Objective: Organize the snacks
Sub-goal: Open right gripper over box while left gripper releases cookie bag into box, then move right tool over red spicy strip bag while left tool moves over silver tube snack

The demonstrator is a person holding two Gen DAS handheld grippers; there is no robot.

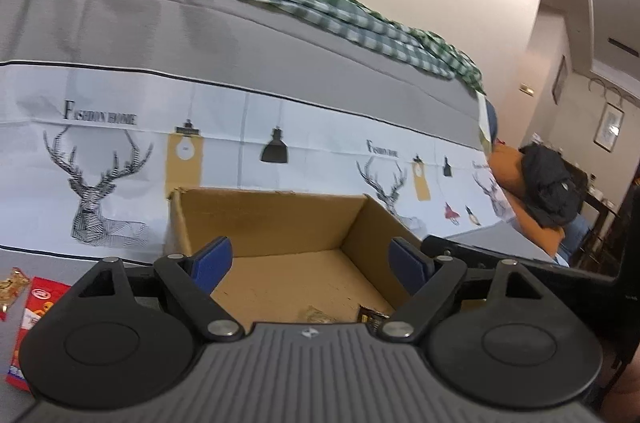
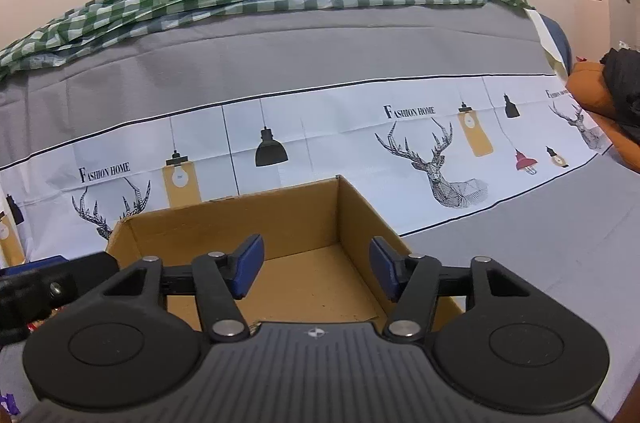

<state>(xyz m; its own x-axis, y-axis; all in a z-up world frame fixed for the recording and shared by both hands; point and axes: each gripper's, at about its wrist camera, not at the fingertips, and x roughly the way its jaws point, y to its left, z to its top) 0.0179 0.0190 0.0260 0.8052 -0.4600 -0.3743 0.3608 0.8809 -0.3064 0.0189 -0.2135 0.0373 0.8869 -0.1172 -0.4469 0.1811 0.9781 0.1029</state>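
Grey cloth covers the counter (image 2: 540,243), on which an open cardboard box (image 1: 280,219) is set as a collecting bin. Left gripper (image 1: 312,263) and right gripper (image 2: 316,269) are held above it, spread and empty; two wrapped snacks (image 1: 344,315) lie inside, while red packets (image 1: 36,303) remain outside, presumably for later collection.
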